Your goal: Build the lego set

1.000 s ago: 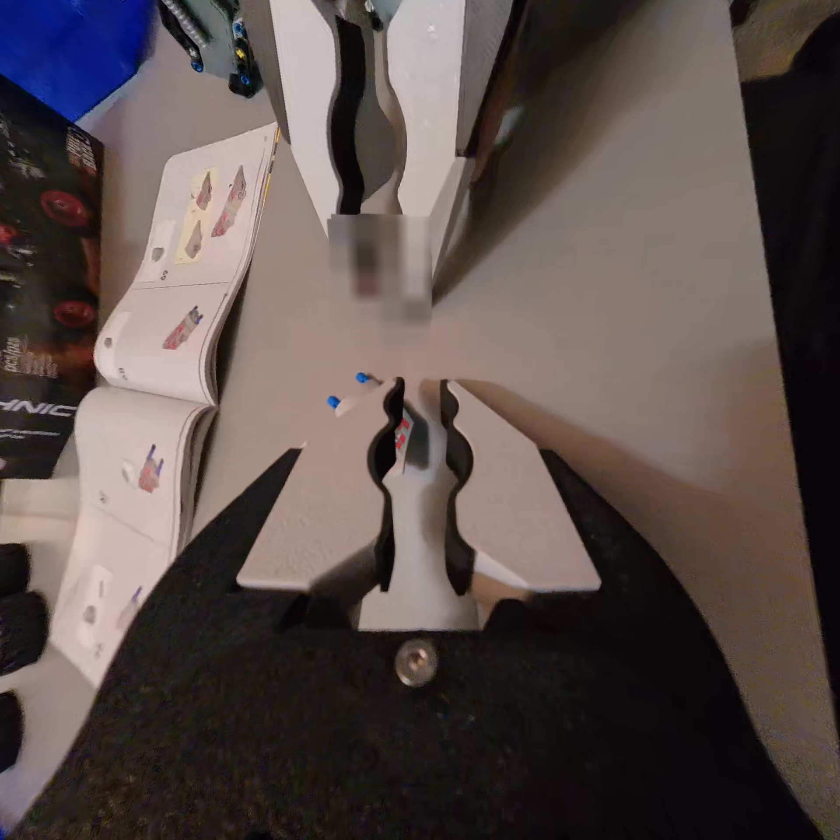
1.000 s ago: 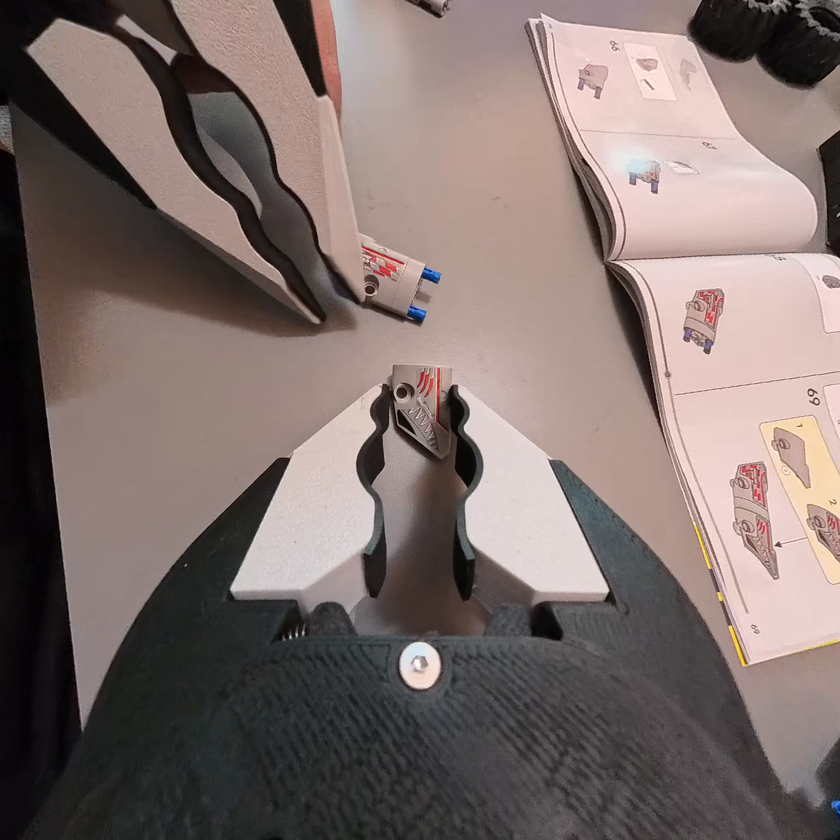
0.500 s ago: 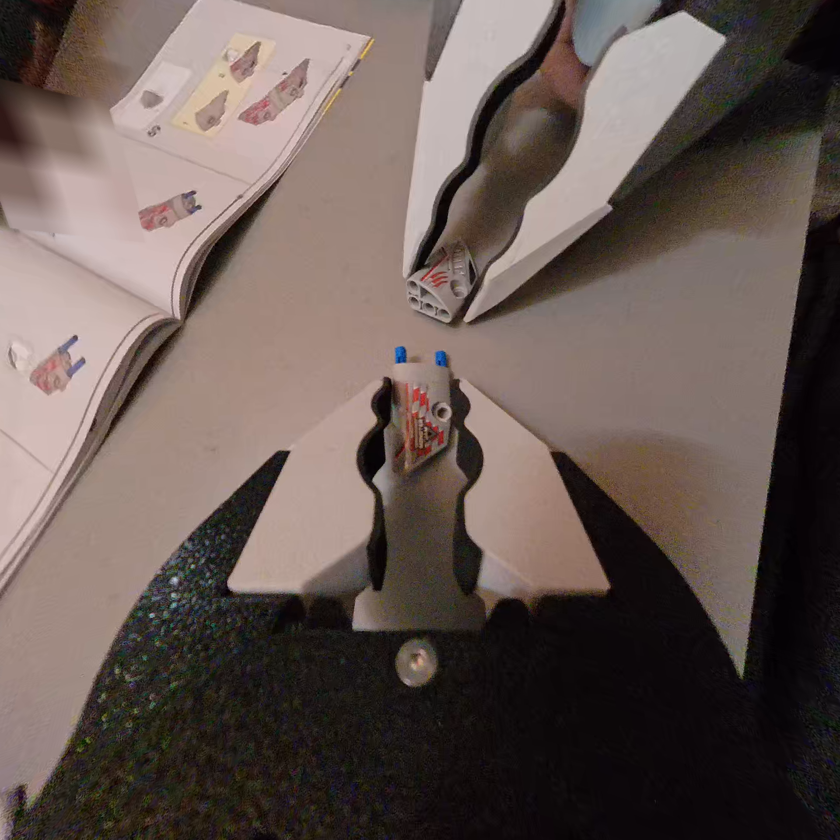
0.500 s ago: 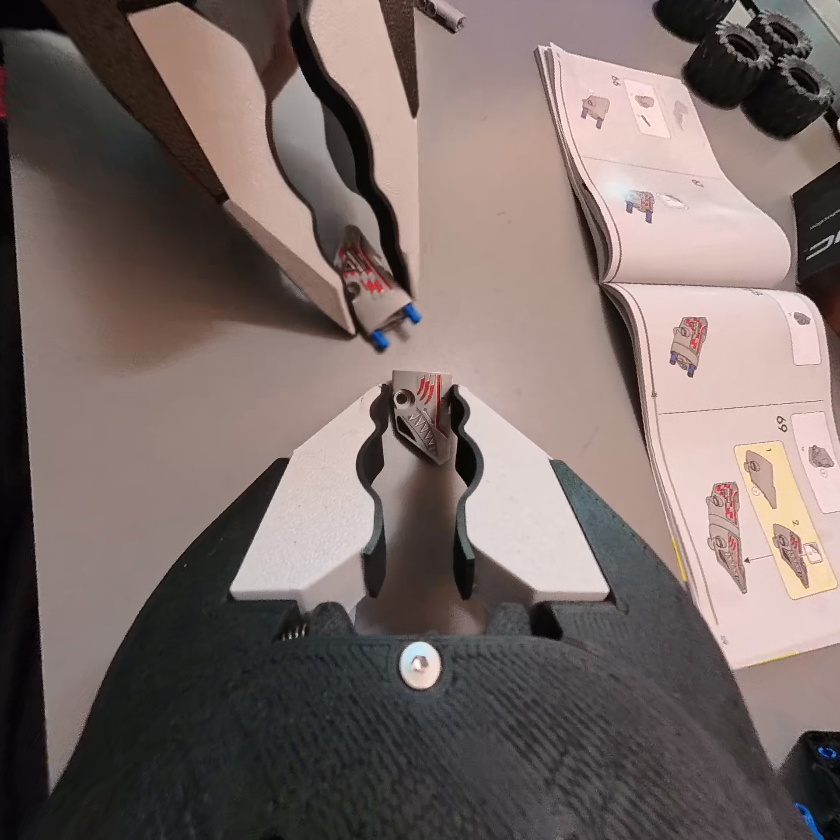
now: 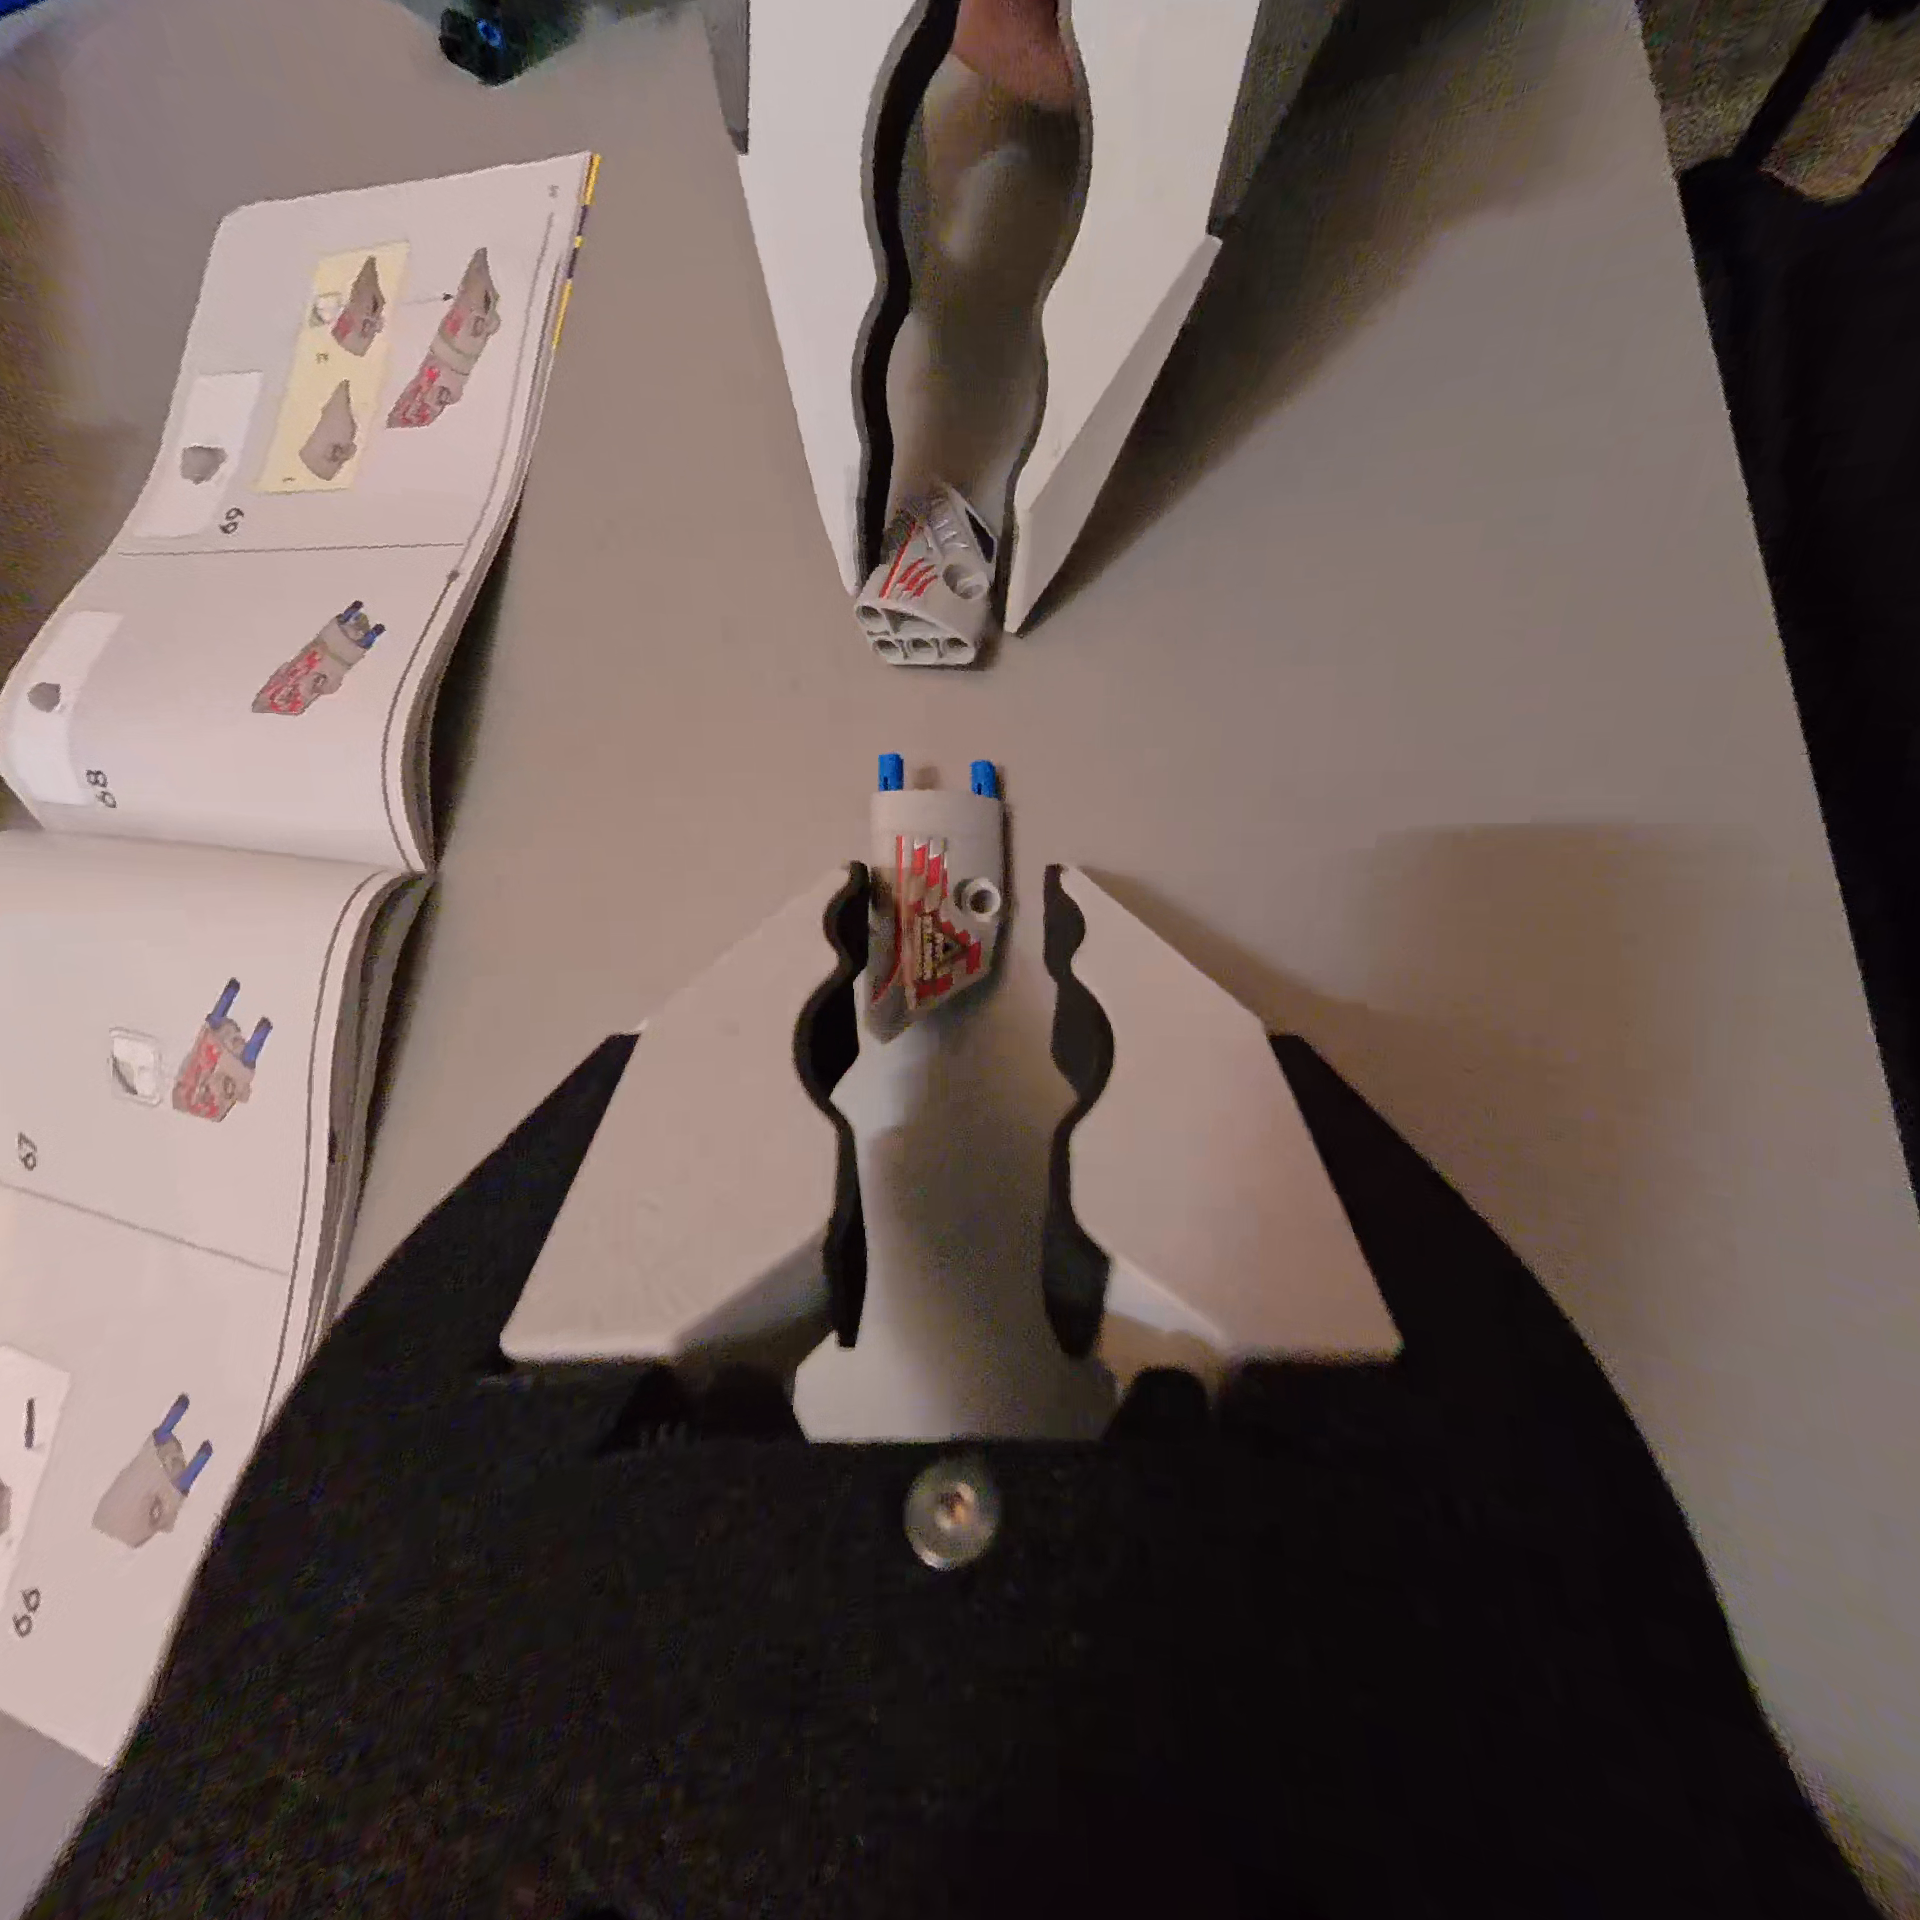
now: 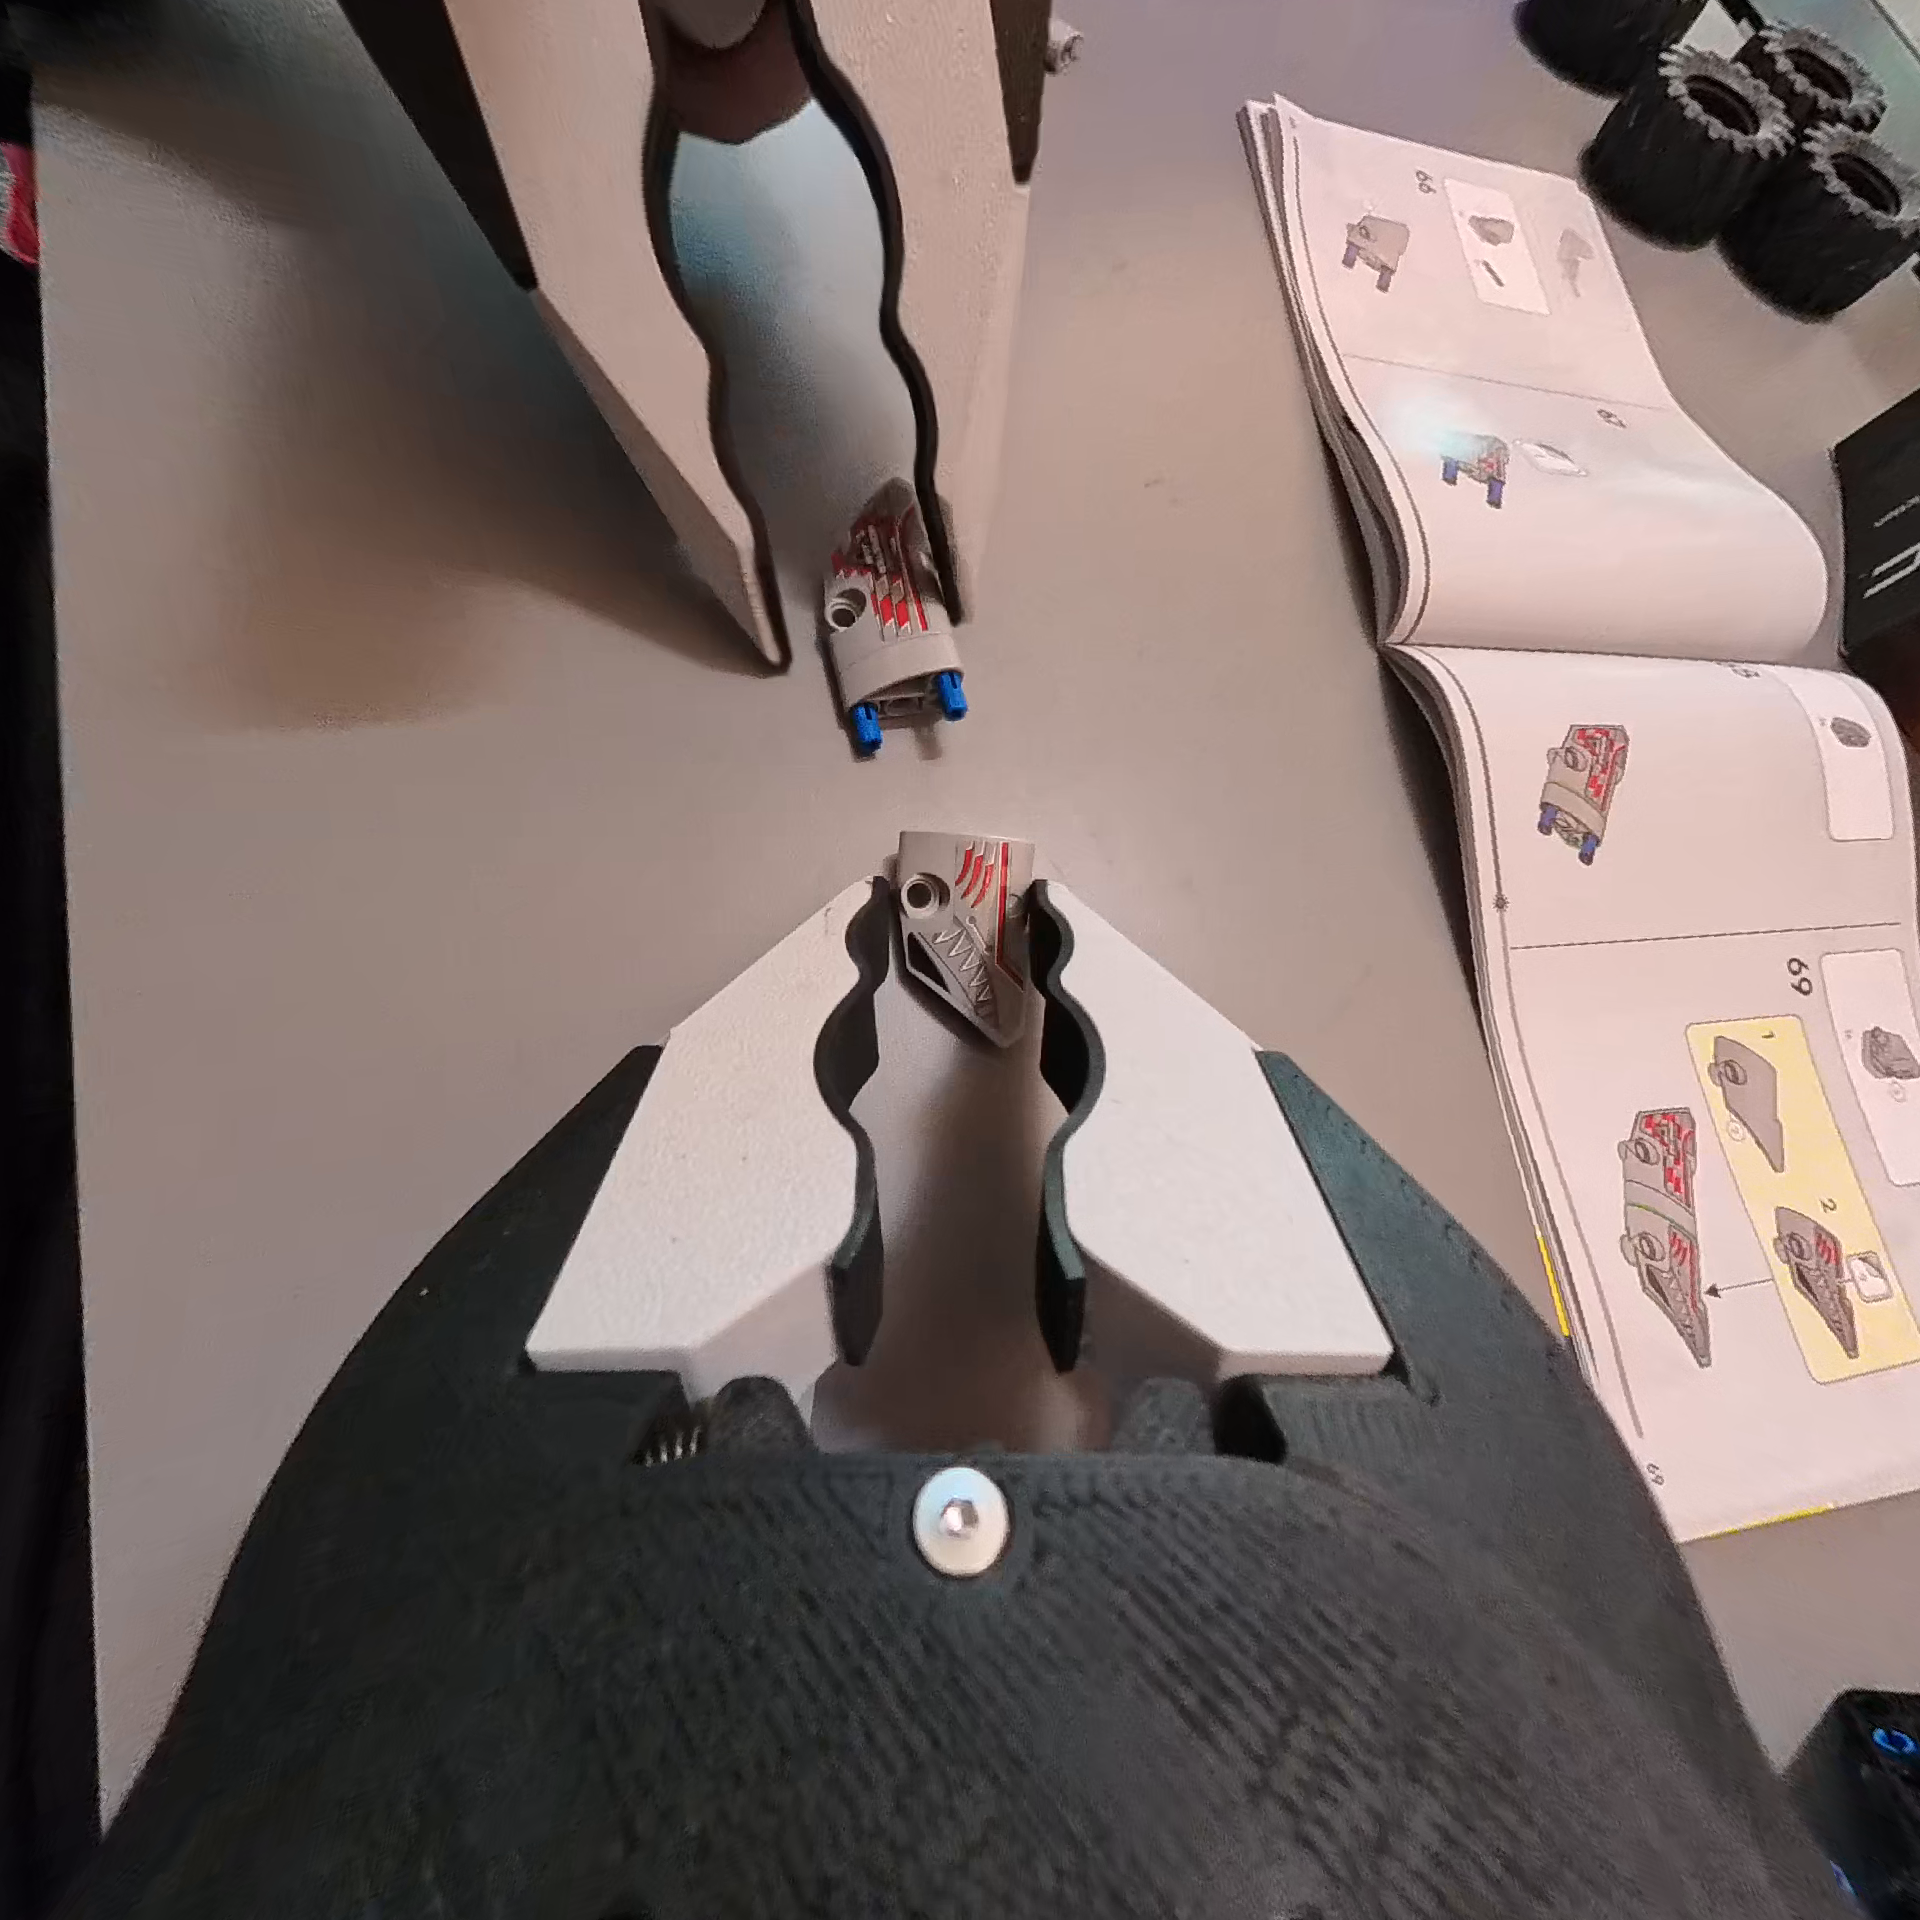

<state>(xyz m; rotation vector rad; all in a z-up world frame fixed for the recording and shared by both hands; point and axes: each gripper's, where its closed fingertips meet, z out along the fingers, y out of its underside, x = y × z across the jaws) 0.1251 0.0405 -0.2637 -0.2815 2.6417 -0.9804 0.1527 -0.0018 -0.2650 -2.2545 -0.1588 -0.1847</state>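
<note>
My left gripper (image 5: 956,878) is shut on a grey panel piece (image 5: 935,914) with a red sticker and two blue pins (image 5: 891,769) that stick out forward. My right gripper (image 6: 961,888) is shut on a second grey panel (image 6: 966,935) with red stripes and a toothed sticker. The two grippers face each other tip to tip above the grey table (image 5: 1299,675). A small gap separates the pins from the open-holed end of the second panel (image 5: 925,603). The left gripper (image 6: 862,634) and its panel (image 6: 888,613) also show in the right wrist view.
An open instruction booklet (image 5: 260,727) lies beside the grippers; it also shows in the right wrist view (image 6: 1610,727). Several black tyres (image 6: 1766,156) and a black box (image 6: 1881,540) sit beyond it. The table edge (image 5: 1714,727) runs on the other side. About 6 cm separates my left fingertips from my right.
The left gripper has swung round with its panel, so the blue pins now point straight at the right gripper's panel. The two grippers now stand in line, tip to tip.
</note>
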